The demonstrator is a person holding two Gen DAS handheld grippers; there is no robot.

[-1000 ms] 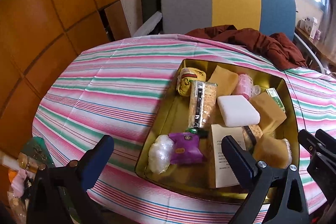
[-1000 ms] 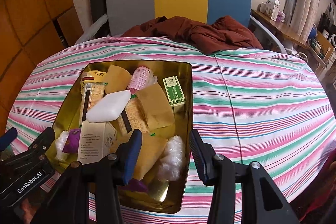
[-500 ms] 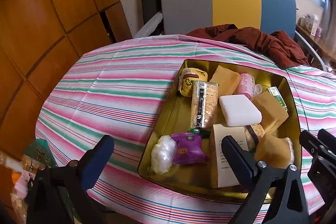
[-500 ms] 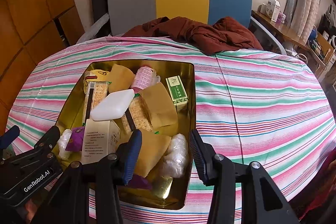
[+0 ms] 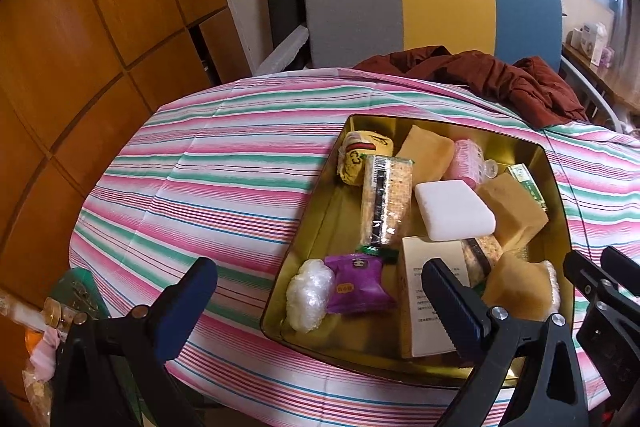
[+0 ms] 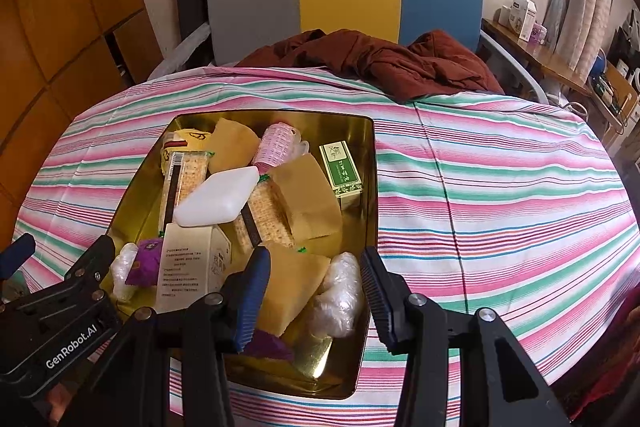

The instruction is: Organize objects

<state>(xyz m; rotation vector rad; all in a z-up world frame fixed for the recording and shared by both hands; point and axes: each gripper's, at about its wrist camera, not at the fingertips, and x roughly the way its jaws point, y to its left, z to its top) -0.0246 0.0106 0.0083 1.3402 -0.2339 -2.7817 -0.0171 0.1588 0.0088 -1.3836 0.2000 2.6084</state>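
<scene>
We take the gold tray [image 6: 370, 163] as our landmark; it sits on the striped cloth [image 6: 500, 195] of a table. Left of the tray, our left gripper [image 5: 316, 303] hangs over the cloth's near edge, fingers wide apart with nothing between them. Inside the tray, at its left wall, lie a clear wad [image 5: 308, 293], a purple packet [image 5: 358, 285] and a yellow pouch [image 5: 360, 157]. Just right of these runs a cracker pack [image 5: 386, 199]. Mid-tray, a white block [image 6: 218, 199] rests on a printed box [image 6: 188, 267] and a second cracker pack [image 6: 266, 221]. Behind it lies a pink roll [image 6: 276, 145]. By the tray's right wall stands a green box [image 6: 342, 169]. Over the tray's near right corner, our right gripper [image 6: 314, 297] hovers, fingers apart, framing a tan wedge [image 6: 292, 283] and another clear wad [image 6: 340, 293] without touching them. Behind the tray, a brown cloth [image 6: 400, 63] lies at the far table edge.
</scene>
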